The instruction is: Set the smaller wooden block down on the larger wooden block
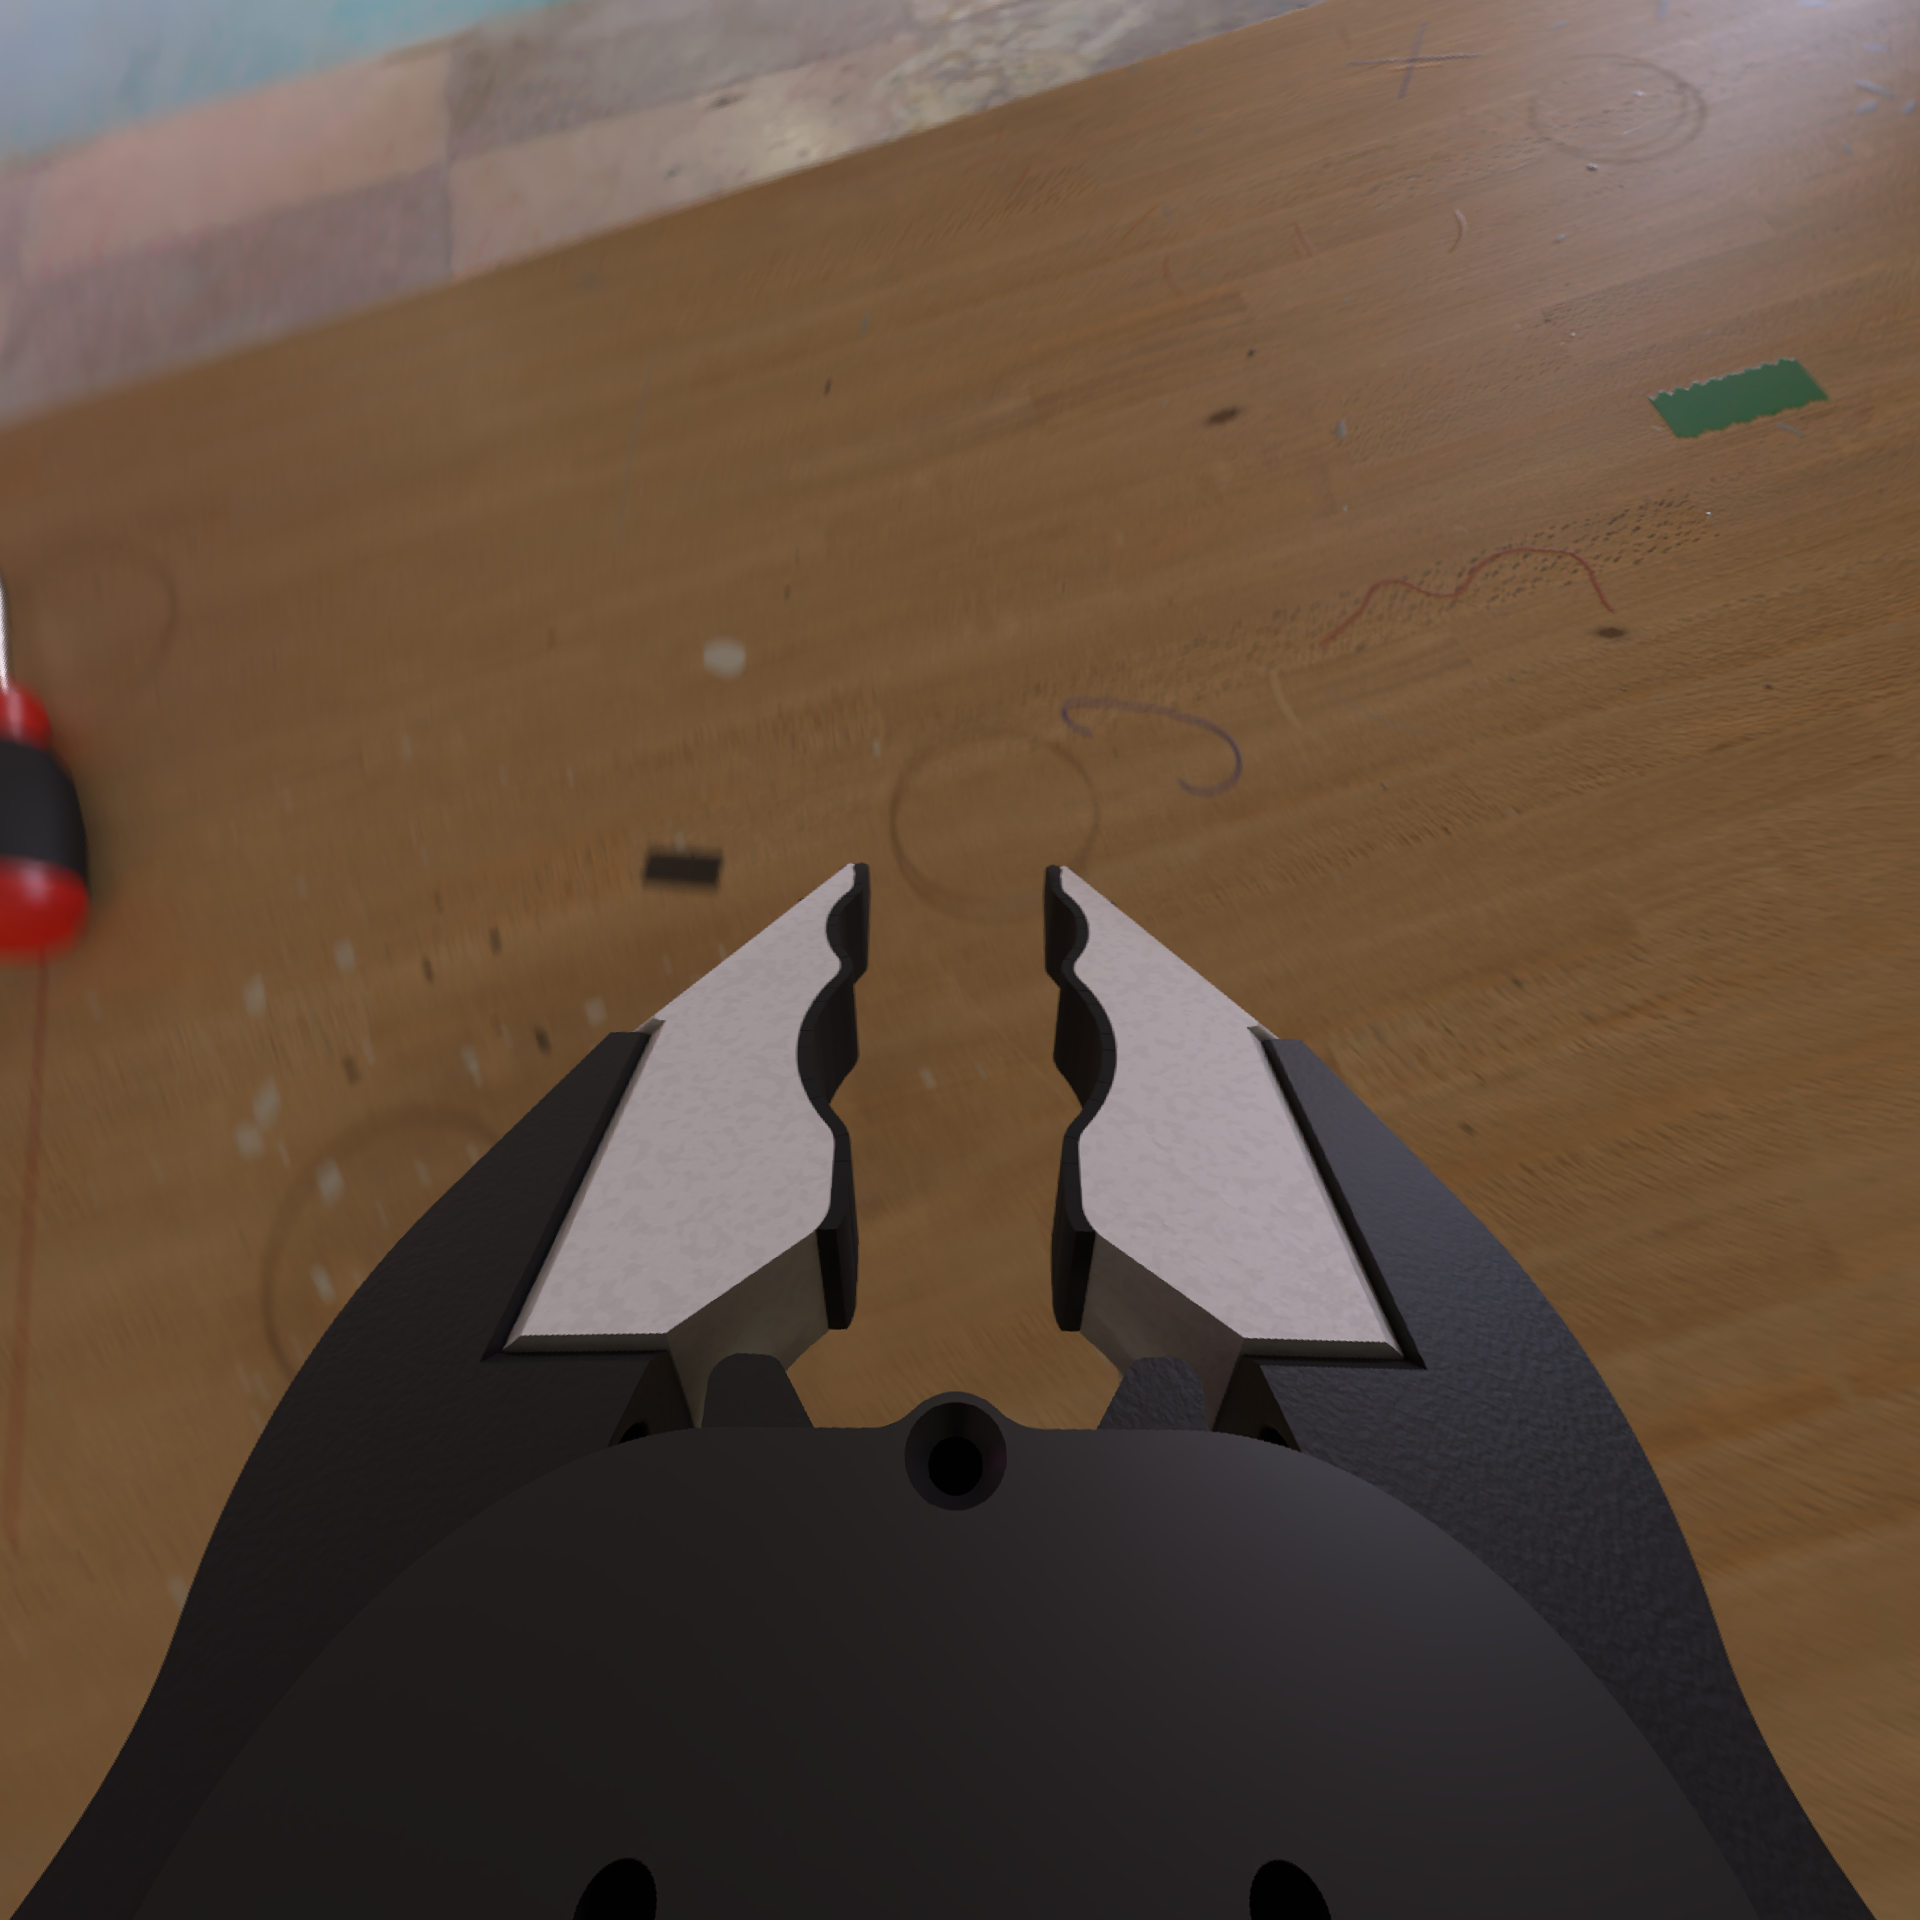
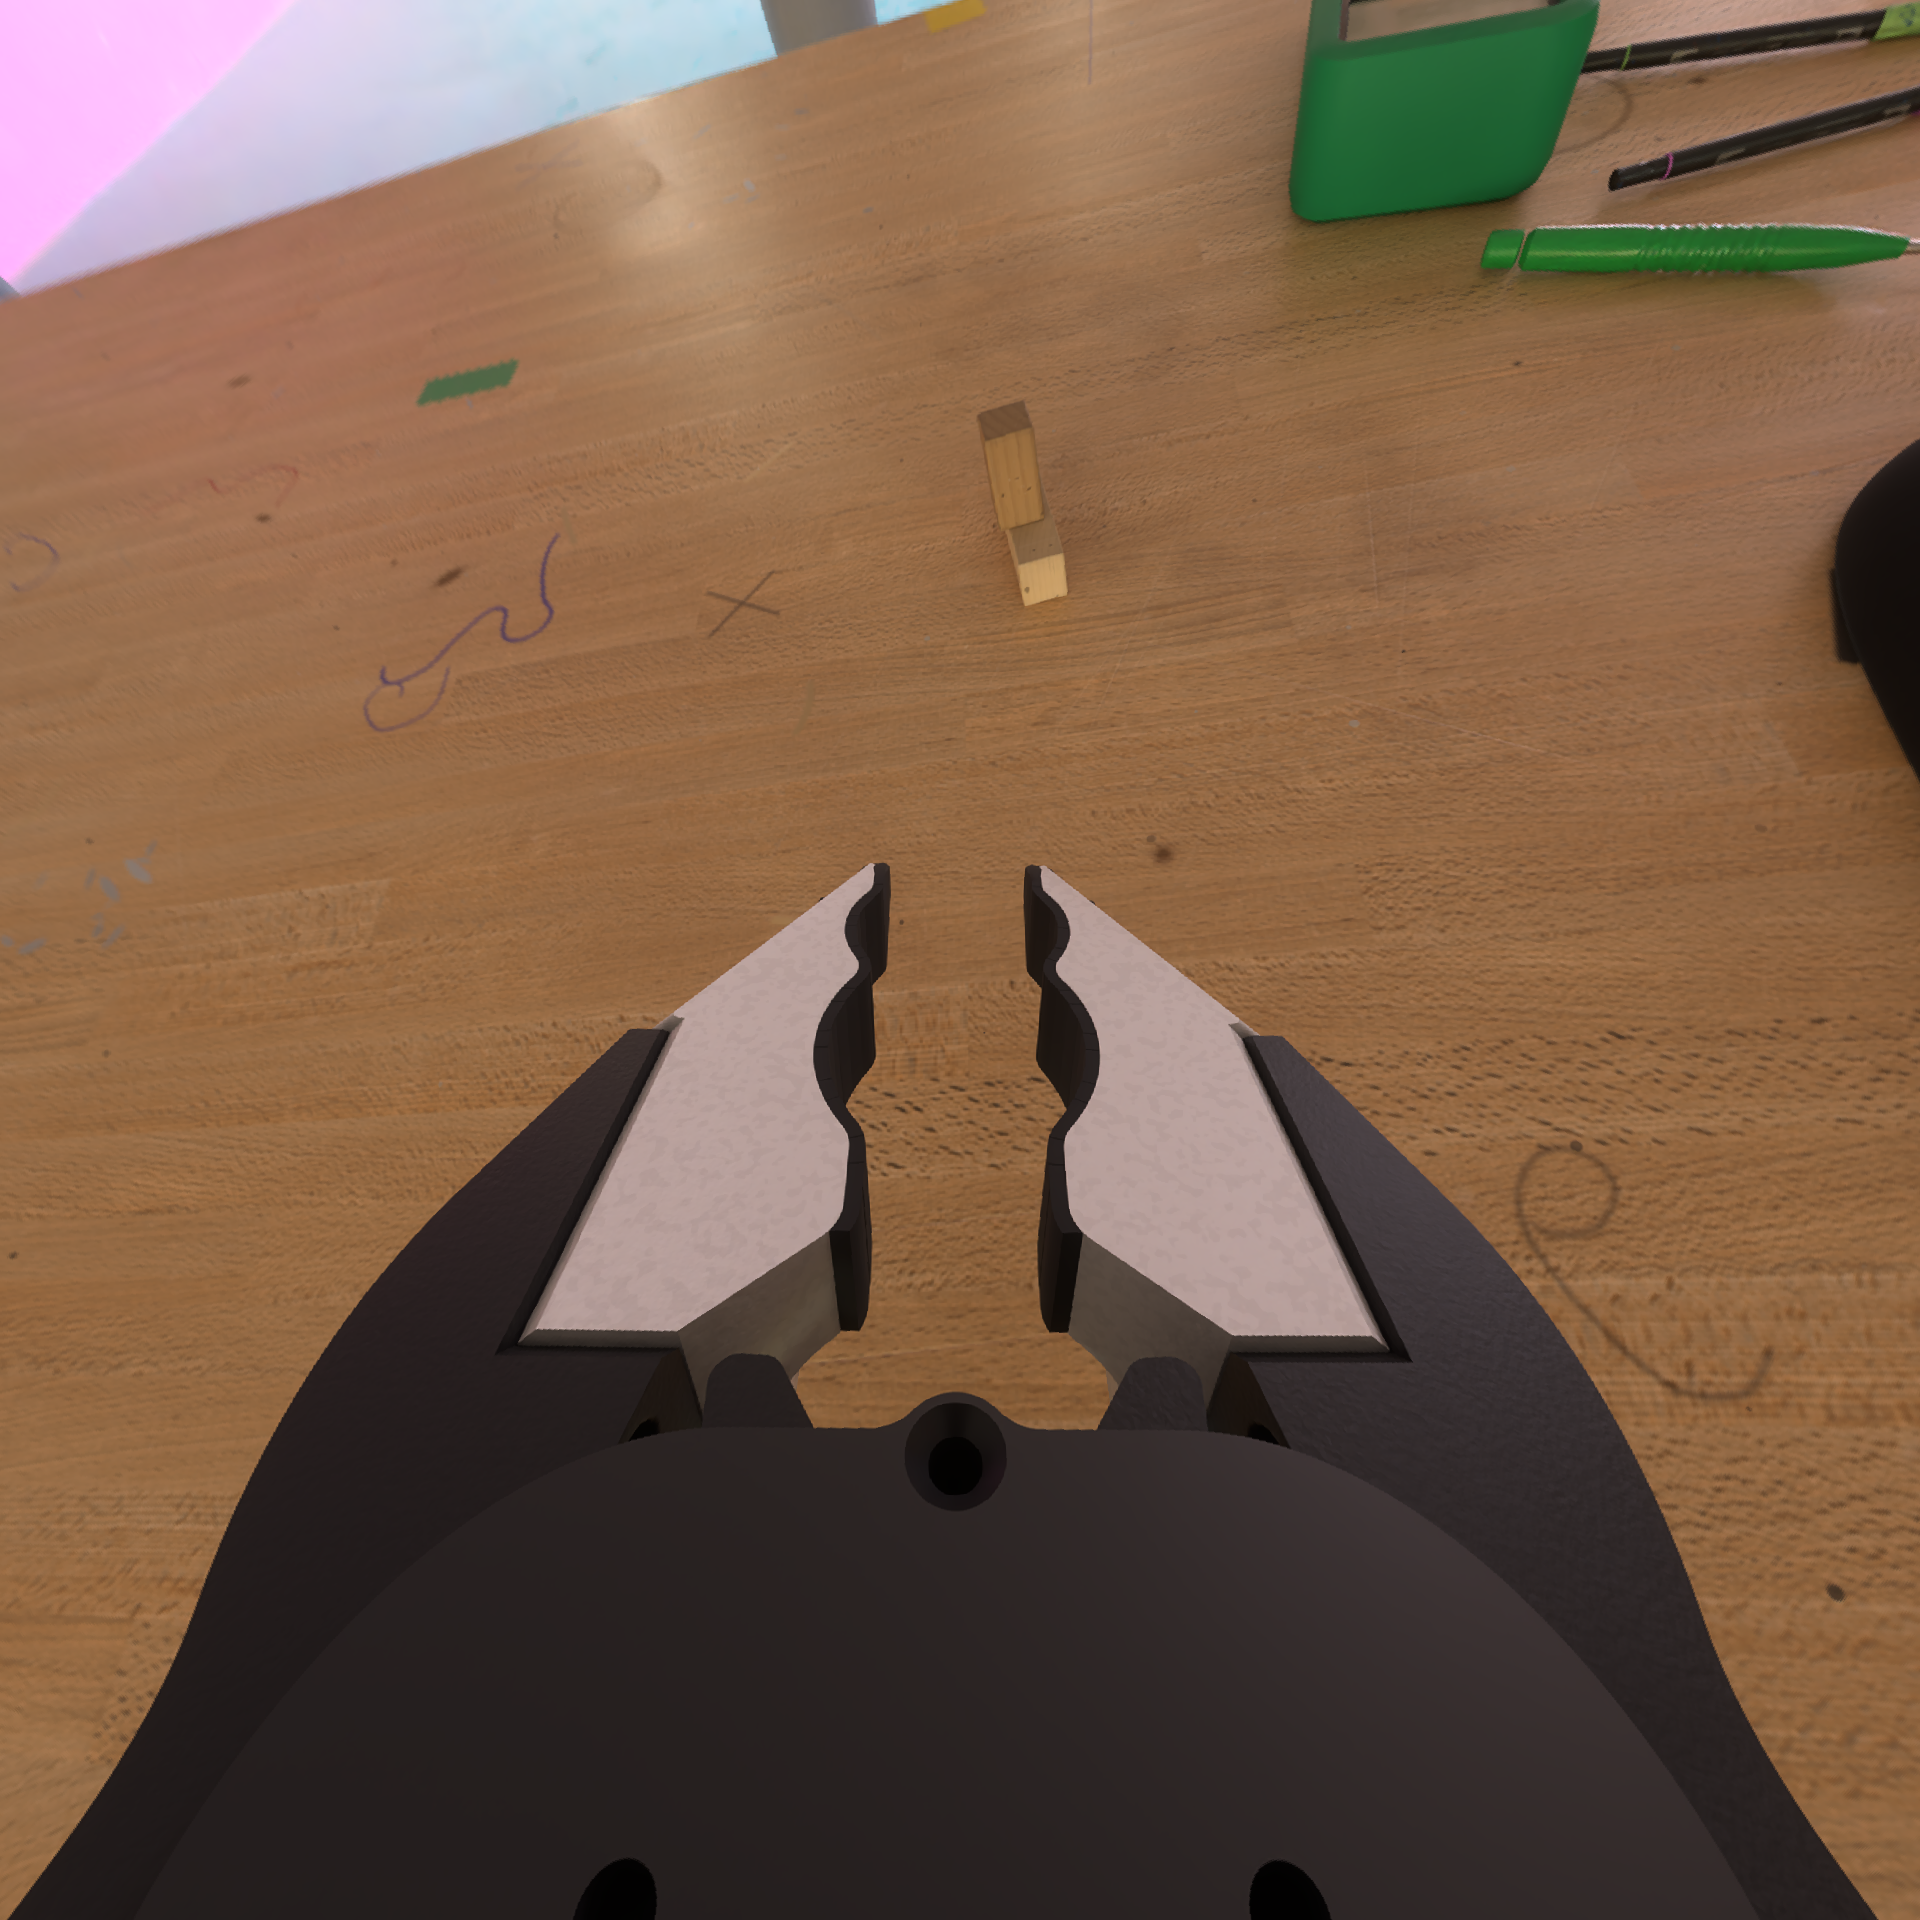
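Right wrist view: two blocks at 12 o'clock, well ahead of the fingertips.
Larger wooden block [image 2: 1009,464]: farther piece, lying on the table [image 2: 1351,831].
Smaller wooden block [image 2: 1040,562]: nearer piece, touching the larger block's near end; possibly leaning on it, hard to tell.
Right gripper [image 2: 957,883]: jaws parted, nothing between them, above bare table.
Left gripper [image 1: 957,883]: jaws parted, empty; neither block appears in the left wrist view.
Green container [image 2: 1439,104]: 1 o'clock, far edge.
Green pen [image 2: 1704,249]: 2 o'clock, beside the container.
Red-and-black handle [image 1: 31,821]: 9 o'clock, blurred.
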